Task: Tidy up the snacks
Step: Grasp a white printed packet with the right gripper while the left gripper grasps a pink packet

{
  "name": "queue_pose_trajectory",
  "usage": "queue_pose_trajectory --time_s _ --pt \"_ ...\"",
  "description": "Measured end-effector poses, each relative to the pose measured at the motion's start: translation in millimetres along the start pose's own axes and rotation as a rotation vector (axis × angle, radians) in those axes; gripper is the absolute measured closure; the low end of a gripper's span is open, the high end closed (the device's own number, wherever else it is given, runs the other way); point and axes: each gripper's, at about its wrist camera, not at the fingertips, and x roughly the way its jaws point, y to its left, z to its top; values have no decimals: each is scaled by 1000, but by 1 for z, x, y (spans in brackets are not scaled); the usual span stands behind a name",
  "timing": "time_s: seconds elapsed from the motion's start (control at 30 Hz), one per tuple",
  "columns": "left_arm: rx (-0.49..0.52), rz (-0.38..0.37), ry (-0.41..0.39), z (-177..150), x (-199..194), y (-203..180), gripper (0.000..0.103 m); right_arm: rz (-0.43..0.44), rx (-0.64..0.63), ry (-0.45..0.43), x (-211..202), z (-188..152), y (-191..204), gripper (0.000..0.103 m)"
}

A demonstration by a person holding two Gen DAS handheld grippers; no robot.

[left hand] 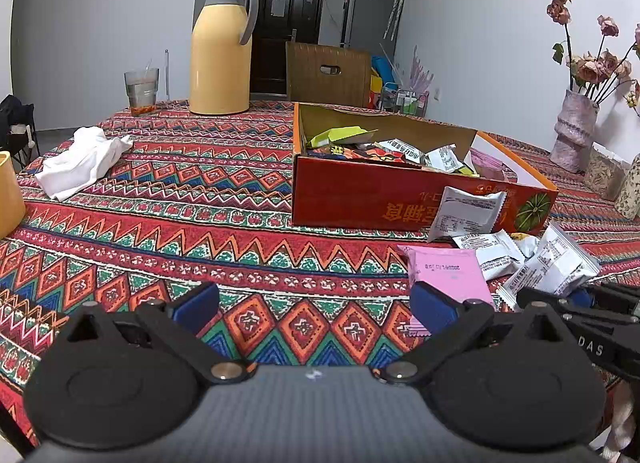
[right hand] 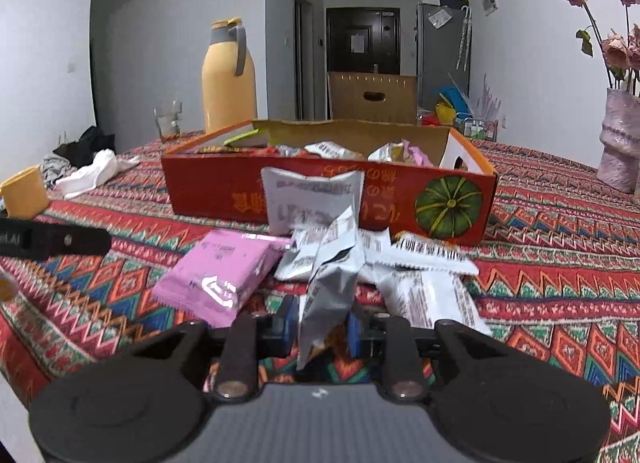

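Observation:
A red cardboard box (left hand: 360,199) (right hand: 208,187) with several snack packets inside stands on the patterned tablecloth. In front of it lie loose packets: a pink one (left hand: 448,271) (right hand: 216,275) and several white ones (left hand: 552,263) (right hand: 424,287); one white packet (left hand: 468,211) leans on the box. My right gripper (right hand: 322,327) is shut on a silver-white snack packet (right hand: 332,287), held upright just above the cloth. My left gripper (left hand: 316,303) is open and empty, low over the cloth, its right finger beside the pink packet. The right gripper (left hand: 576,299) also shows in the left wrist view.
A yellow thermos jug (left hand: 222,51) and a glass (left hand: 141,89) stand at the table's far side. A white cloth (left hand: 80,161) lies at left, a yellow cup (left hand: 8,191) at the left edge. A vase of dried roses (left hand: 574,131) stands at right.

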Motion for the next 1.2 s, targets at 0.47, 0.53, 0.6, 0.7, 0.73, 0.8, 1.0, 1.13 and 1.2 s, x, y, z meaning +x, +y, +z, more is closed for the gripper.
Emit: queue_pose_trajectory --time_s 0.47,0.53,0.6,0.7,0.73,0.8,1.0,1.13,1.2 --pt "31 -21 41 6 13 -24 0 -5 41 -107 -20 7 -15 89" --pt "40 -29 51 9 16 -32 0 -16 49 -123 -24 8 -21 89" --pt "48 -34 61 12 20 -41 0 -29 60 -136 -28 9 -28 89" --pt "63 -40 79 16 27 -54 0 -48 77 -152 -31 8 -38 89" --pt "68 -39 86 16 30 -58 0 -54 81 -156 -32 8 -42 89" --pt "74 -38 104 18 36 -66 0 -66 91 -163 -34 7 -48 89" --pt "97 -27 154 18 53 -91 0 -84 121 -174 -37 4 -65 89" --pt "113 4 181 16 62 -104 0 -86 134 -176 -37 2 -71 89" --pt "114 16 196 14 67 -108 0 -84 137 -176 -37 1 -73 89"
